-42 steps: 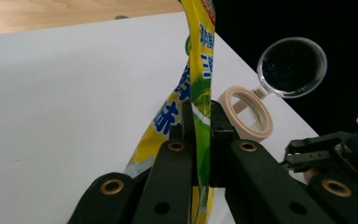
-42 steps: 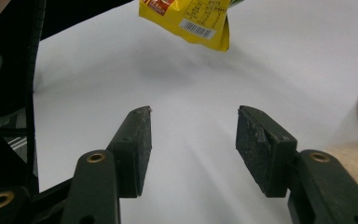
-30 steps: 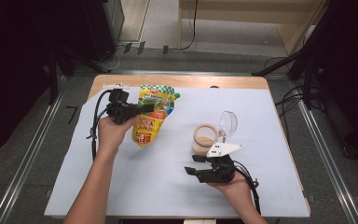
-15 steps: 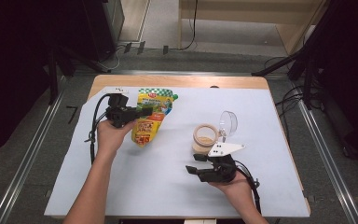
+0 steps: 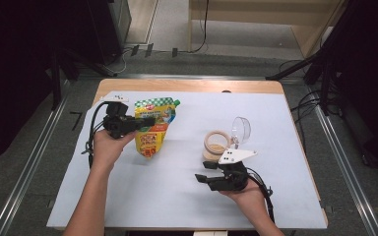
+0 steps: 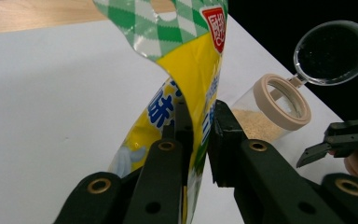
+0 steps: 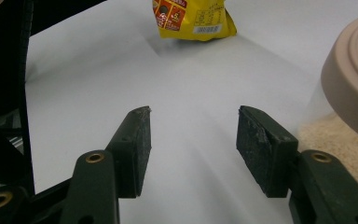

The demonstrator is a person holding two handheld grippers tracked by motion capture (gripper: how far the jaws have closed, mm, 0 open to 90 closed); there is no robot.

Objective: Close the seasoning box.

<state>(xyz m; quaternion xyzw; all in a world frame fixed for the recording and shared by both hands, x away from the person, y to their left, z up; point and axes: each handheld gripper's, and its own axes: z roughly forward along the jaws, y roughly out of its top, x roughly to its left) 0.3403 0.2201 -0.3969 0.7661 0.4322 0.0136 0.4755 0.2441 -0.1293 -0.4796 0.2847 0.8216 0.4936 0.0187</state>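
Left gripper view: our left gripper is clamped on a glossy yellow-green pouch, its thin top edge pinched betw. the jaws.
Pouch is crinkly plastic w/ a checked green top, at the white sheet's left-rear. Right gripper jaws sit apart, beside a clear round jar w/ beige rim, tan granules inside.

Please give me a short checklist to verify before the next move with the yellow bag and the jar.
1. Left gripper is shut on the bag: ok.
2. Jar stands upright on the white sheet: ok.
3. Lid is flipped open, the mouth free: ok.
4. Right gripper is open, holding nothing, beside the jar: ok.
5. Bag has an opening to pour from: cannot tell.
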